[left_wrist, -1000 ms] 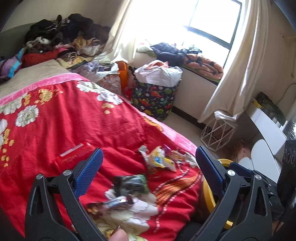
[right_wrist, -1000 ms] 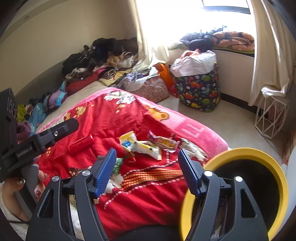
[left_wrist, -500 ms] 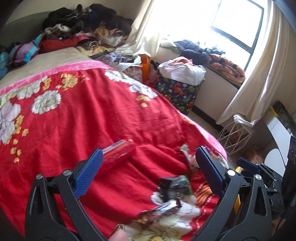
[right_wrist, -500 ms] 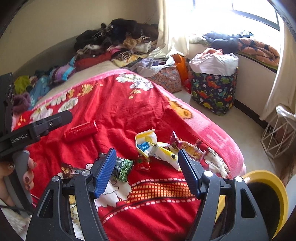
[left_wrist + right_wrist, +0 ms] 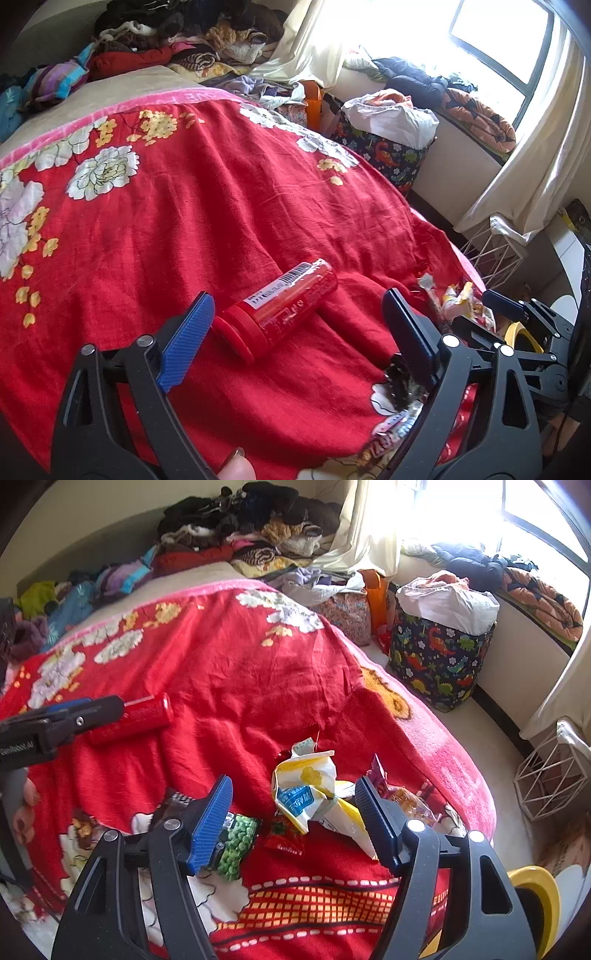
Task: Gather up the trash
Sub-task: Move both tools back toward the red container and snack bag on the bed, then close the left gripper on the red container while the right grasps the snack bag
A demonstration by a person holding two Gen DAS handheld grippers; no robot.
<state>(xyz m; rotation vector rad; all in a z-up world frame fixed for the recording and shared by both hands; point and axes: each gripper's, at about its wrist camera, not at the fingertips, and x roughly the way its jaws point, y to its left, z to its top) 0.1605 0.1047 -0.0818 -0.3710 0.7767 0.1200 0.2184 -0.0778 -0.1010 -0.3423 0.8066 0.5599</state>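
A red canister (image 5: pixel 280 306) with a barcode label lies on its side on the red flowered blanket (image 5: pixel 221 192). It sits between the blue pads of my left gripper (image 5: pixel 295 299), whose jaws are closing and do not press on it. In the right wrist view that canister (image 5: pixel 136 720) shows beside the left gripper (image 5: pixel 74 716). My right gripper (image 5: pixel 292 782) stands open over a crumpled yellow-and-white wrapper (image 5: pixel 306 790). Around it lie a green pea packet (image 5: pixel 236 838), a small red sachet (image 5: pixel 284 838) and a purple-orange wrapper (image 5: pixel 402 797). A dark wrapper (image 5: pixel 402 384) lies under the left gripper's right finger.
A yellow-rimmed bin (image 5: pixel 535 897) stands at the bed's near right corner. On the floor beyond are a dinosaur-print bag (image 5: pixel 439 657) full of laundry and a white wire basket (image 5: pixel 554 771). Clothes (image 5: pixel 251 528) are heaped at the bed's far end.
Both grippers moved left and down across the bed. The canister came in between the left pads, which narrowed a little. The wrappers came between the right pads, and the bin slid to the view's edge.
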